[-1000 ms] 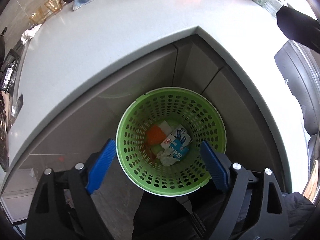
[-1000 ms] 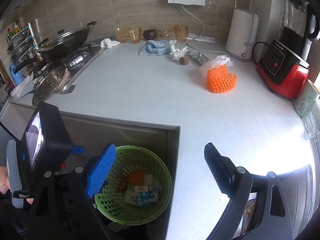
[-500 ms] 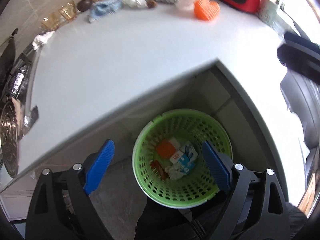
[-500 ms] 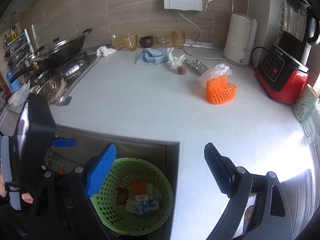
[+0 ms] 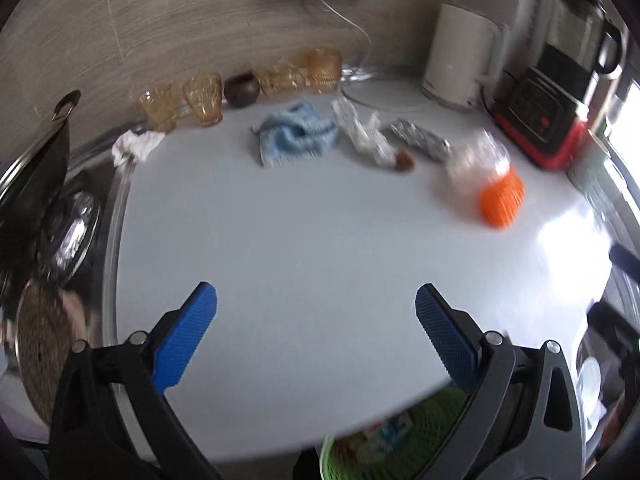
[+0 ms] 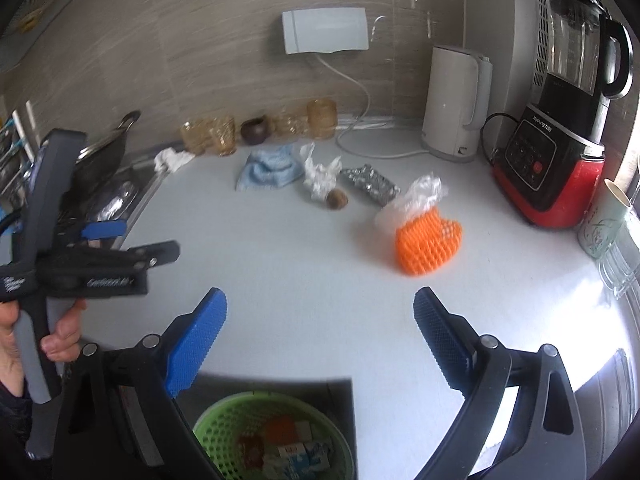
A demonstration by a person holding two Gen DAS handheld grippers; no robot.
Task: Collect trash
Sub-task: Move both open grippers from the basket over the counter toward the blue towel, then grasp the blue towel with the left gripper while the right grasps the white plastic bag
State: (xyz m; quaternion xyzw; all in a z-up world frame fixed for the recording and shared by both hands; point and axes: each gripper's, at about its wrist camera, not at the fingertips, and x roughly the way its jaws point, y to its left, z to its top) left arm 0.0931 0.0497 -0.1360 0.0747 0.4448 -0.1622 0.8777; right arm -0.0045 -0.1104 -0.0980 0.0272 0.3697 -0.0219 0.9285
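We are holding the left gripper (image 5: 316, 304) and right gripper (image 6: 320, 308) spread and empty above the bench (image 6: 300, 280), facing the orange net (image 6: 430, 244), foil (image 6: 370, 184) and wrappers far off, with the green basket (image 6: 224, 420) waiting near below.

amber glasses (image 6: 320, 119): 4 (blurred) | kettle (image 6: 456, 104): 1 | blender (image 6: 560, 136): 1

Left gripper (image 5: 316, 300) view swung up from looking down into the green basket (image 5: 400, 436) to facing the countertop (image 5: 300, 240) and back wall; basket now only at the bottom edge. Right gripper (image 6: 320, 304) also tilted up; orange mesh (image 6: 430, 242) appears nearer its fingers.
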